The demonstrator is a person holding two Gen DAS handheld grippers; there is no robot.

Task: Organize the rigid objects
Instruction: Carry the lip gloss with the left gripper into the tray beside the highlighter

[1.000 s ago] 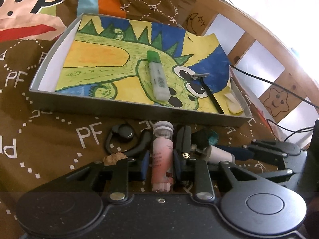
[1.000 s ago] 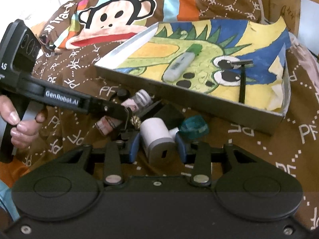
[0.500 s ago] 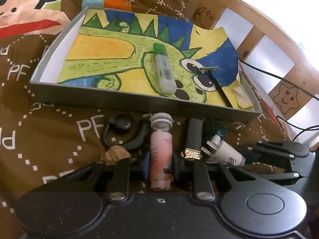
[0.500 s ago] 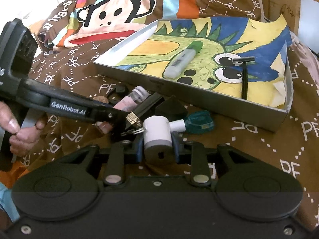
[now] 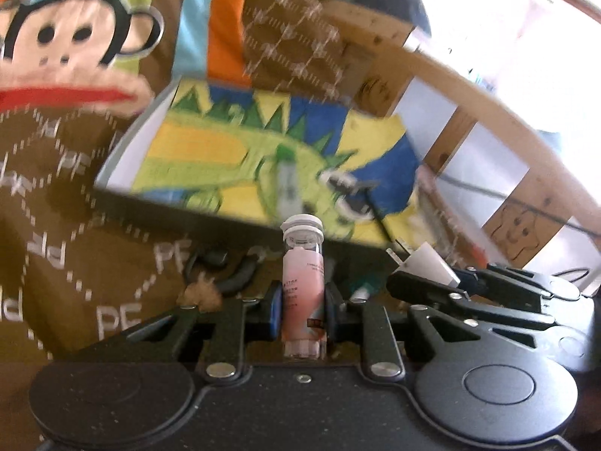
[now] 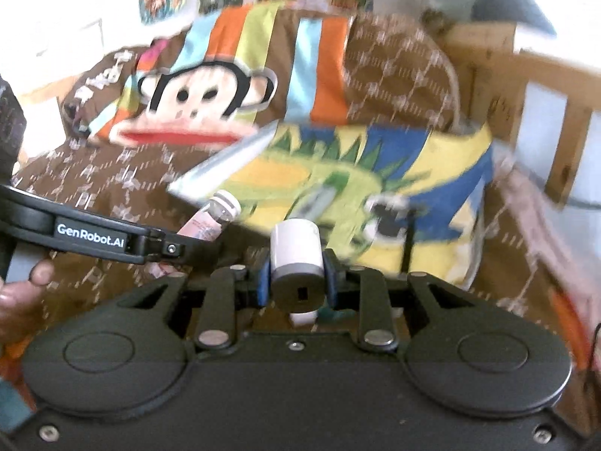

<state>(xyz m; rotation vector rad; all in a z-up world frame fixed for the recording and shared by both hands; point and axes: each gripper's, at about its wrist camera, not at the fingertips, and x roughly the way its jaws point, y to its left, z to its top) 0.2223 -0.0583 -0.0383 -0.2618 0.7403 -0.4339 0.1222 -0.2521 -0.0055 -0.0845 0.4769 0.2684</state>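
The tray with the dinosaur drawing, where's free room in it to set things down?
The tray is bare at its left end, over the yellow-orange patch left of the green marker. Its right end is crowded: the razor lies beside the marker over the dinosaur's eyes.

The left tongs are clamped tight on a held item; the right tongs grip likewise, both pointing downward over the bed.

Monkey-print brown blanket, wooden bedrail
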